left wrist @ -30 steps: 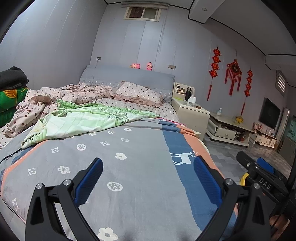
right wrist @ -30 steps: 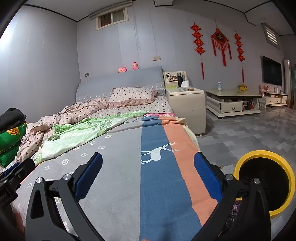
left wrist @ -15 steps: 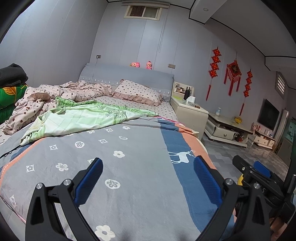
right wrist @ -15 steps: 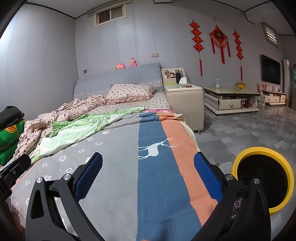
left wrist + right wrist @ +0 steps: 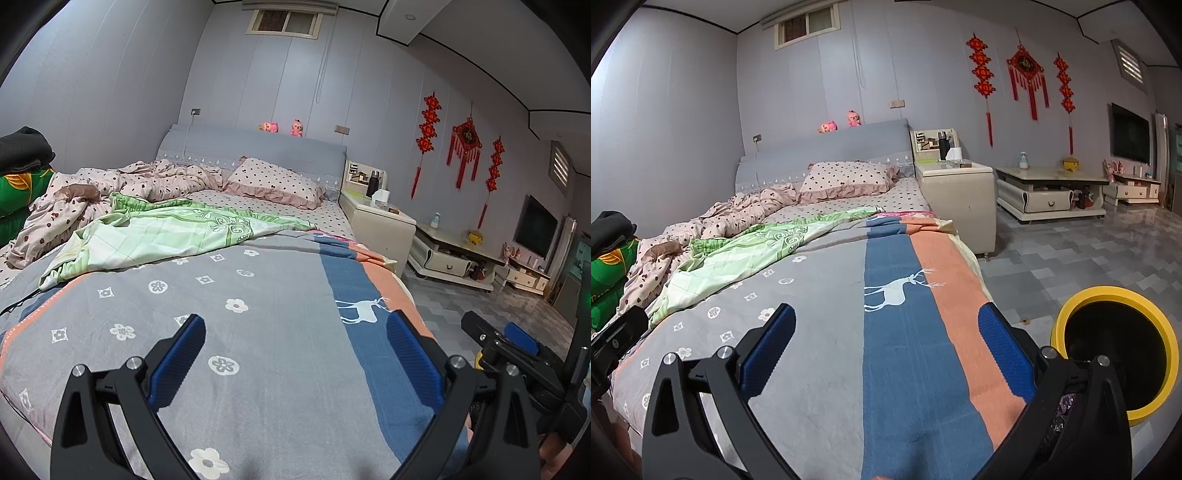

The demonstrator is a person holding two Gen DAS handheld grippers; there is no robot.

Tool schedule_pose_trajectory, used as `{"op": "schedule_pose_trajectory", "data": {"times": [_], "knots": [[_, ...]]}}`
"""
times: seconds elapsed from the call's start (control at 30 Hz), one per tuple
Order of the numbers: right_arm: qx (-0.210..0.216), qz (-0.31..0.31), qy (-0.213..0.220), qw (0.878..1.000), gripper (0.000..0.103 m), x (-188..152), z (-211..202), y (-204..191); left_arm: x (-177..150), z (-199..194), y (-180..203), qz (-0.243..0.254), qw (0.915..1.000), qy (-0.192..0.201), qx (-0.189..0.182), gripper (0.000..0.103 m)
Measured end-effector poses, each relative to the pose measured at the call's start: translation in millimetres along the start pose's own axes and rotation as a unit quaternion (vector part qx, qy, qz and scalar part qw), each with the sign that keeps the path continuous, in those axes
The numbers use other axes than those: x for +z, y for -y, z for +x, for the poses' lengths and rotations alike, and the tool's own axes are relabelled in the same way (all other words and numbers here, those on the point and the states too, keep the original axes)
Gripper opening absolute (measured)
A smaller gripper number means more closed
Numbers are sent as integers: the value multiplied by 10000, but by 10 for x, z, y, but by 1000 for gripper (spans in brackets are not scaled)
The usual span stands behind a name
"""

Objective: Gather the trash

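Both grippers, left (image 5: pixel 295 360) and right (image 5: pixel 886 356), hover released and empty over the bed (image 5: pixel 820 332). The yellow bin (image 5: pixel 1115 350) stands on the floor beside the bed's foot, right of the right gripper. No trash is discernible.

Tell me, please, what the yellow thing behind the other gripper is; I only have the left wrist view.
Observer: It is a round yellow bin with a black inside, standing on the tiled floor beside the foot corner of the bed.
Operator: Thank you. Is the right gripper holding anything?
Observer: No, the right gripper is open and empty above the bedspread.
Operator: Is anything lying near the bin?
Observer: Something shiny and purplish shows between the gripper's frame and the bin, but it is too hidden to identify.
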State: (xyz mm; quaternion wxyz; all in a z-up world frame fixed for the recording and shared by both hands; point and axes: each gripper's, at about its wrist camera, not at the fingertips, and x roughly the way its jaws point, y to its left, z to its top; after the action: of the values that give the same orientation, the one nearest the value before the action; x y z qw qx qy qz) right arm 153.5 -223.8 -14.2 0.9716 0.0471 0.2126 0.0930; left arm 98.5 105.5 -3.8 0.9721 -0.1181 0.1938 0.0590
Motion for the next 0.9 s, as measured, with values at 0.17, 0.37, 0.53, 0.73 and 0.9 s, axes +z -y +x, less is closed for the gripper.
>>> {"op": "schedule_pose_trajectory", "data": {"times": [0.17, 0.37, 0.53, 0.73, 0.9], "knots": [[-24, 5, -53, 10000, 95, -20, 17, 5, -32, 1, -2, 5, 10000, -37, -13, 95], [-41, 35, -95, 9999, 95, -13, 39, 30, -38, 23, 17, 9, 10000, -53, -31, 95], [-51, 55, -134, 9999, 95, -24, 54, 27, -53, 53, 12, 12, 10000, -69, -45, 95], [-66, 68, -174, 9998, 95, -35, 76, 30, -59, 59, 15, 4, 10000, -74, -58, 95], [-70, 71, -195, 9998, 95, -46, 93, 39, -75, 59, 21, 0, 9999, -72, -70, 95]]}}
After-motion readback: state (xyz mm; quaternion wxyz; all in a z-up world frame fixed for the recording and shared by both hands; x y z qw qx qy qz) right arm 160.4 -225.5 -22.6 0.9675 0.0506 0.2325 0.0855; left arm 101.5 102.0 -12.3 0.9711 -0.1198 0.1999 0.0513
